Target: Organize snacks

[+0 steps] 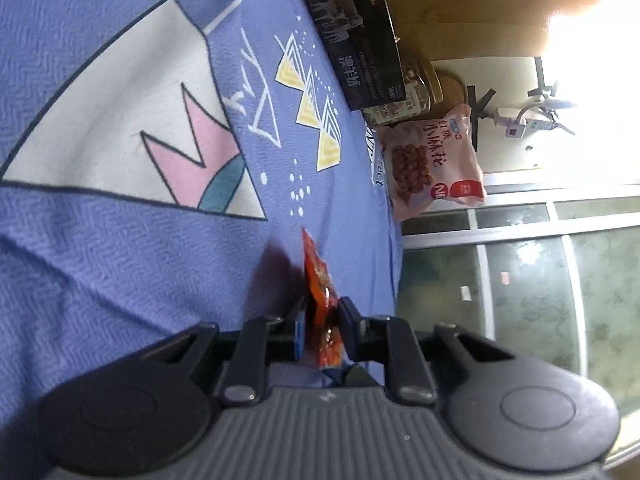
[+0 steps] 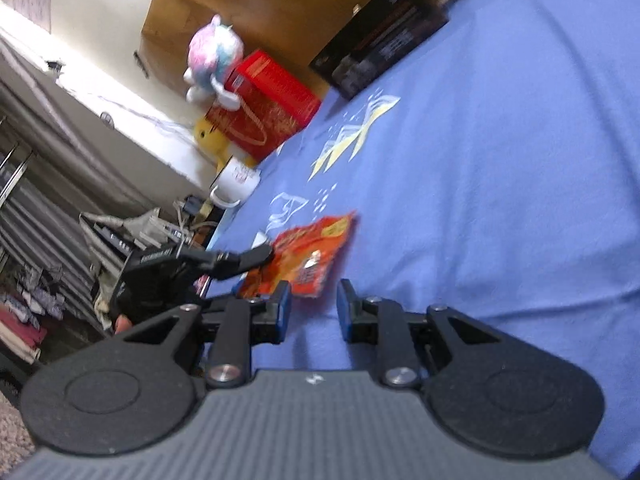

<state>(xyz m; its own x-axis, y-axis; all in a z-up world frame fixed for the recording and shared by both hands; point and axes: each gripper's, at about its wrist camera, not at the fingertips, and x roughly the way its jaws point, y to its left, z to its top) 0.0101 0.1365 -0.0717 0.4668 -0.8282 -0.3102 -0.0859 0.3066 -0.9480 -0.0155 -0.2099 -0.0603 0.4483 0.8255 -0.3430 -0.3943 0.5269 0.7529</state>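
My left gripper is shut on an orange-red snack packet, held edge-on just above the blue patterned cloth. In the right wrist view the same packet lies flat against the cloth, with the left gripper clamped on its near-left edge. My right gripper is open and empty, just in front of the packet's near edge. A pink snack bag stands at the cloth's far edge.
A black box and a jar sit by the pink bag. In the right wrist view the black box, a red box, a plush toy and a white mug line the cloth's far-left edge.
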